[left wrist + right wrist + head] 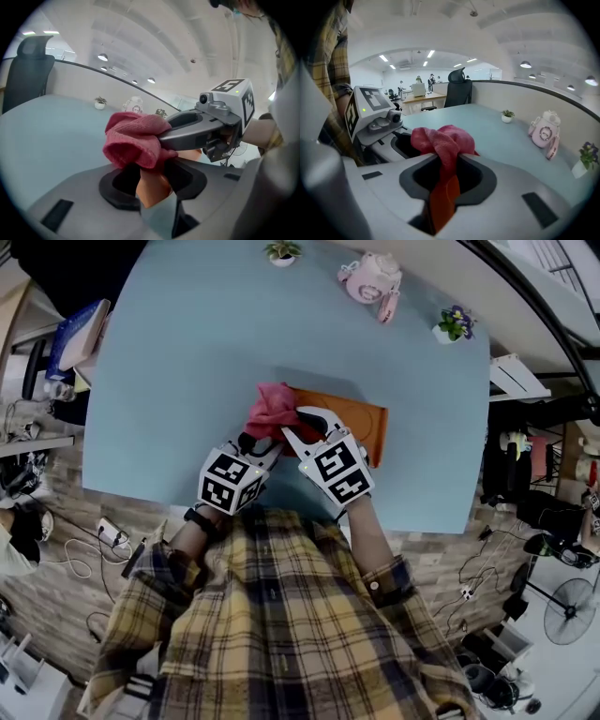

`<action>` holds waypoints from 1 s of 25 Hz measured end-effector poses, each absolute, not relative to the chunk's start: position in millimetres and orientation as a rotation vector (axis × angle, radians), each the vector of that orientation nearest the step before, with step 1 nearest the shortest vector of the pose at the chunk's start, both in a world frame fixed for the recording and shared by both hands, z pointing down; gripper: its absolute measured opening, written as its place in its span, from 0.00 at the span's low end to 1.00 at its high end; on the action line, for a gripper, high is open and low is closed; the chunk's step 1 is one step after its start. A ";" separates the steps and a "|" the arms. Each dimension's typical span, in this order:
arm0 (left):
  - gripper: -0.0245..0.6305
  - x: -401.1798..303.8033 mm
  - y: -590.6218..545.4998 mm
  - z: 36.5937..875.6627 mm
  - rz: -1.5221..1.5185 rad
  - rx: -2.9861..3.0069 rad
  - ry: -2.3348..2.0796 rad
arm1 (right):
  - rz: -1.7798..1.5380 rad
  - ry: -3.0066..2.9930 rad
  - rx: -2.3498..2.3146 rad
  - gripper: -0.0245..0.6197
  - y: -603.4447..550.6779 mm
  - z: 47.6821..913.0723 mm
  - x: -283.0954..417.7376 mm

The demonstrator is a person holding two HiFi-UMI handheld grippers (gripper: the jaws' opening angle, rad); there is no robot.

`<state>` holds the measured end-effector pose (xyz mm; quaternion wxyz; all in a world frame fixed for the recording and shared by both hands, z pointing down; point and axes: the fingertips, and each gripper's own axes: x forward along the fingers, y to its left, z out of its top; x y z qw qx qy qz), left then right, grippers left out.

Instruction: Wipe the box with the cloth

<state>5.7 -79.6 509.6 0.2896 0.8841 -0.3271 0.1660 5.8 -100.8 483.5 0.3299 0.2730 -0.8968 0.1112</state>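
An orange box (358, 424) lies flat on the light blue table (178, 390). A bunched pink cloth (272, 407) rests on the box's left end. My right gripper (306, 424) reaches it from the near side, and in the right gripper view the cloth (446, 137) is pinched between the right gripper's (446, 165) jaws, orange showing below. My left gripper (255, 442) sits just left of it. In the left gripper view the box (152, 186) fills the left gripper's (152, 174) jaw gap, with the cloth (135, 139) piled above and the right gripper's finger (197, 127) across it.
At the table's far edge stand a small potted plant (282, 251), a pink toy-like object (371, 279) and a flowerpot (455, 324). A blue item (80, 334) lies at the left edge. A black office chair (457, 88) stands beyond the table.
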 end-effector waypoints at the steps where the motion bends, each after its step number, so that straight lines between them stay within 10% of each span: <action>1: 0.28 5.5 -79.5 509.6 0.445 2.360 -0.872 | 0.303 -2.342 0.713 0.17 -101.6 485.3 7.2; 25: 0.29 6.6 -77.9 511.2 0.450 2.353 -0.874 | 0.224 -2.023 0.901 0.17 -84.1 501.0 109.5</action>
